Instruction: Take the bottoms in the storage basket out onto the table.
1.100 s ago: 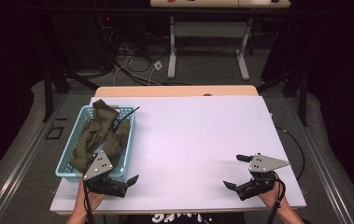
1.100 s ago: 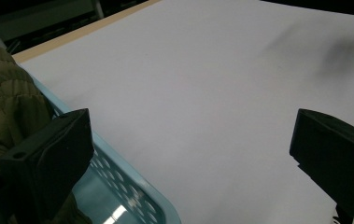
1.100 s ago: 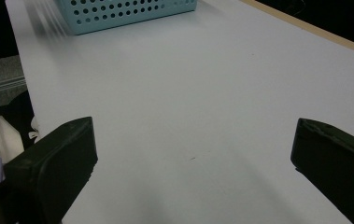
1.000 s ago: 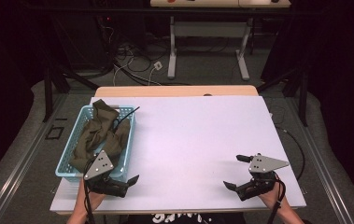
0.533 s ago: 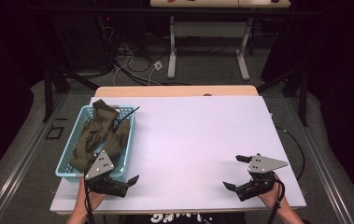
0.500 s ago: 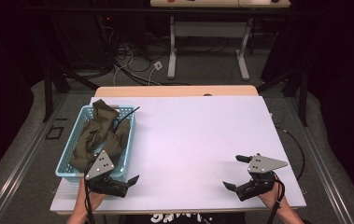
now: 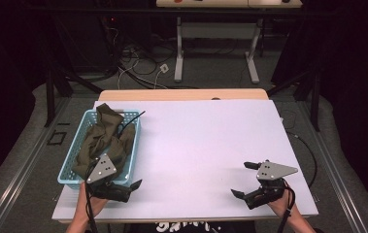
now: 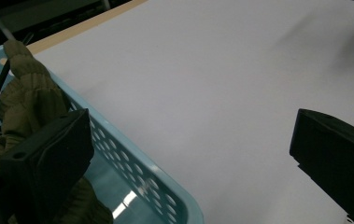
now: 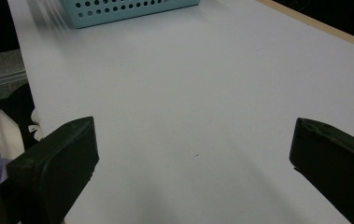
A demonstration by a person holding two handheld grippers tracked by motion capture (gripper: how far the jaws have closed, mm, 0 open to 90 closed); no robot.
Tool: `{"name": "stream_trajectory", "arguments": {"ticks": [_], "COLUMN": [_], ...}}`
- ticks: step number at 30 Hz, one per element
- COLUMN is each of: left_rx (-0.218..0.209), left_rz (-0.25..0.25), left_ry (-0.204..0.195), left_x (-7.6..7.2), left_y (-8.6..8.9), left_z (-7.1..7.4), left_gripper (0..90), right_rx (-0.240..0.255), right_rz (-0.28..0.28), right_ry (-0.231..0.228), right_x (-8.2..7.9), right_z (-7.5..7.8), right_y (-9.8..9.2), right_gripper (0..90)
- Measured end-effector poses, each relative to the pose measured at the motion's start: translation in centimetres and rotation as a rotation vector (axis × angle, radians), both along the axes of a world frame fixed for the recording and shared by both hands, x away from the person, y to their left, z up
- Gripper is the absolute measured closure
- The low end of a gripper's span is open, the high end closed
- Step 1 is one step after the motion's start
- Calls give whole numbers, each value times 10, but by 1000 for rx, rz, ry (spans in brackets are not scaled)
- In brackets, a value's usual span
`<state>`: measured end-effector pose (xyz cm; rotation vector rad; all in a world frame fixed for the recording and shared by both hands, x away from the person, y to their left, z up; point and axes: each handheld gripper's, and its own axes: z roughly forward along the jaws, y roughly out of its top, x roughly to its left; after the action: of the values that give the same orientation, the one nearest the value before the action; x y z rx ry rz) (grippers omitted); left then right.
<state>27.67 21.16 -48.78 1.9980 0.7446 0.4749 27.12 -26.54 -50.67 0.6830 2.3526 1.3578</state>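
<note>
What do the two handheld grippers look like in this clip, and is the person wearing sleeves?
Both the left gripper and right gripper are black, each with two blocky black jaws and a grey three-cornered plate dotted with small holes on top. A black cable trails from each toward the person. The forearms are bare, no sleeves visible.

A white desk (image 7: 206,145) fills the frame's middle. Behind it, upper centre, tangled cables (image 7: 138,58) lie on grey floor (image 7: 210,68).

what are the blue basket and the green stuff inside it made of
The light blue perforated basket looks like moulded plastic: round punched holes, slightly glossy rim. The olive-green crumpled cloth in it seems a ribbed knit or corduroy fabric, matte, with soft folds; the exact fibre is unclear.
</note>
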Motion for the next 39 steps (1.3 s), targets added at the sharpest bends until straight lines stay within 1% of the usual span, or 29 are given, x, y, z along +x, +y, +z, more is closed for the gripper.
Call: {"name": "stream_trajectory", "arguments": {"ticks": [1, 3, 6, 14, 15, 19, 20, 22, 23, 28, 34, 36, 39], "left_rx": [0, 5, 12, 21, 30, 39, 48, 50, 61, 66, 87, 90, 105], "left_rz": [0, 18, 25, 38, 39, 42, 44, 44, 43, 41, 32, 33, 34], "left_ry": [0, 15, 23, 20, 20, 19, 17, 19, 21, 28, 36, 36, 31], "left_x": [0, 3, 4, 5, 5, 4, 4, 4, 5, 7, 11, 11, 11], "left_y": [0, 3, 5, 7, 7, 7, 7, 7, 8, 10, 11, 12, 13], "left_z": [0, -1, -1, 0, 1, 2, 2, 3, 4, 5, 7, 8, 10], "left_gripper": [0, 0, 0, 0, 0, 0, 0, 0, 0, 0, 0, 0, 0], "right_rx": [0, 0, -1, -6, -4, -5, -8, -6, -7, -7, -6, -7, -7], "right_rz": [0, 0, 2, 10, 12, 15, 16, 17, 17, 20, 22, 22, 23], "right_ry": [0, -1, -3, 1, -6, -4, -6, -9, -9, -10, -4, -2, -3], "right_x": [0, 0, 0, 0, 0, -2, -2, -2, -2, -2, -1, -1, -1], "right_z": [0, 0, 0, 0, 1, 1, 1, 1, 1, 1, 0, 0, 0], "right_y": [0, 0, 0, 1, 1, 2, 2, 2, 3, 2, 3, 3, 4], "right_gripper": [8, 8, 8, 8, 9, 8, 9, 9, 8, 9, 9, 9, 9]}}
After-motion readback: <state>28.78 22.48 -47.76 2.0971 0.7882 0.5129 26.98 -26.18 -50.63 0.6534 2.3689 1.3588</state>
